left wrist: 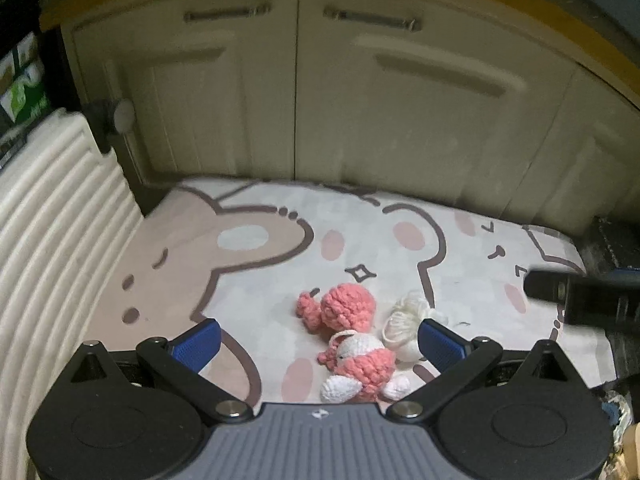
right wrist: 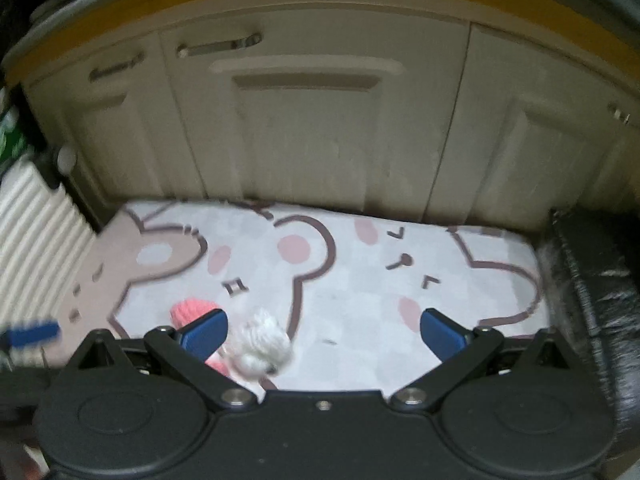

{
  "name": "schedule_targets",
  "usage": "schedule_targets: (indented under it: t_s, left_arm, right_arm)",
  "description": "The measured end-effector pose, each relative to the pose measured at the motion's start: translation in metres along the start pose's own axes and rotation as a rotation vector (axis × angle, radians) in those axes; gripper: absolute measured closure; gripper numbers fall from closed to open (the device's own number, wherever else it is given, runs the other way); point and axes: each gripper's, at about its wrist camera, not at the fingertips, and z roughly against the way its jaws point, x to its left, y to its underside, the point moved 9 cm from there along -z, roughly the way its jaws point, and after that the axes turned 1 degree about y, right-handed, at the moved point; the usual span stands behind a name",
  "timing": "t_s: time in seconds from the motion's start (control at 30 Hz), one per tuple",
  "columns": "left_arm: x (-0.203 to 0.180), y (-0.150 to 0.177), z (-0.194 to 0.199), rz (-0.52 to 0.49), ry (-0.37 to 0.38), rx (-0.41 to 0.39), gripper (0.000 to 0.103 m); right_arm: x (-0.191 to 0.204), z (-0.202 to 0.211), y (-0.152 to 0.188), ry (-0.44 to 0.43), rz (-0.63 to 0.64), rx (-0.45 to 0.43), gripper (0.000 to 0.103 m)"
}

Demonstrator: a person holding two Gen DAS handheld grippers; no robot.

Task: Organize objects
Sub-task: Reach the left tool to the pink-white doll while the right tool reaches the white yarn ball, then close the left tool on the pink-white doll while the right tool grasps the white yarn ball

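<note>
The pink yarn toy (right wrist: 195,309) hides behind the right gripper's left finger; the white yarn toy (right wrist: 262,342) beside it looks blurry.

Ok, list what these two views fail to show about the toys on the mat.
- Pink and white doll, left wrist view: its lower part is cut off by the gripper body.
- White yarn bundle, right wrist view: motion blur hides its shape.
- Pink ball, right wrist view: mostly hidden behind a blue finger pad.
</note>
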Motion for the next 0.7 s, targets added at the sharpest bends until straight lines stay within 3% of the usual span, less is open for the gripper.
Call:
schedule_targets:
  t_s: [0.2, 0.5, 0.7]
  left_arm:
    - [0.001, -0.001, -0.029, 0.048, -0.001, 0.04, 0.002]
    - [-0.013, 0.011, -0.071, 0.044, 0.066, 0.119, 0.026]
    - [-0.024, 0.025, -0.089, 0.001, 0.078, 0.167, 0.038]
  right_arm:
    - [-0.003, -0.037, -0.01, -0.047, -0.147, 0.013, 0.0]
    - [-0.003, -0.096, 0.014, -0.102, -0.258, 0.129, 0.0]
    - [-0.005, -0.122, 0.035, -0.167, -0.409, 0.231, 0.001]
